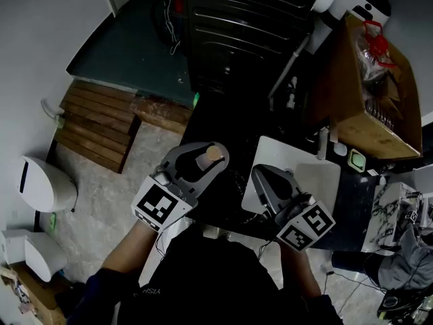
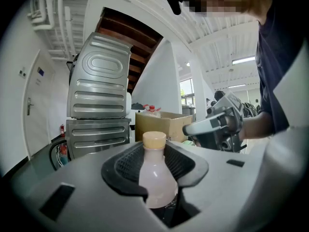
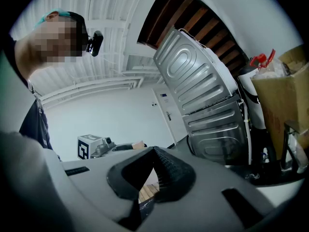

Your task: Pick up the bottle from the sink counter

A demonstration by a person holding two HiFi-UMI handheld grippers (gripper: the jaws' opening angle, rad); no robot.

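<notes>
A small pale bottle point(image 2: 155, 178) with a tan cap stands upright between the black pads of my left gripper point(image 2: 155, 159), which is shut on its body. From the head view its cap point(image 1: 214, 154) shows at the tip of the left gripper point(image 1: 205, 160), held over the dark counter point(image 1: 216, 120). My right gripper point(image 1: 262, 177) is beside it to the right, over the counter's edge by the white sink point(image 1: 325, 175). In the right gripper view its jaws point(image 3: 153, 164) meet at the tips with nothing between them.
A tall ribbed metal appliance point(image 1: 237, 32) stands at the back of the counter. An open cardboard box point(image 1: 369, 93) with bottles sits at the back right. Wooden slats point(image 1: 95, 124) and white machines point(image 1: 40, 181) lie on the floor to the left.
</notes>
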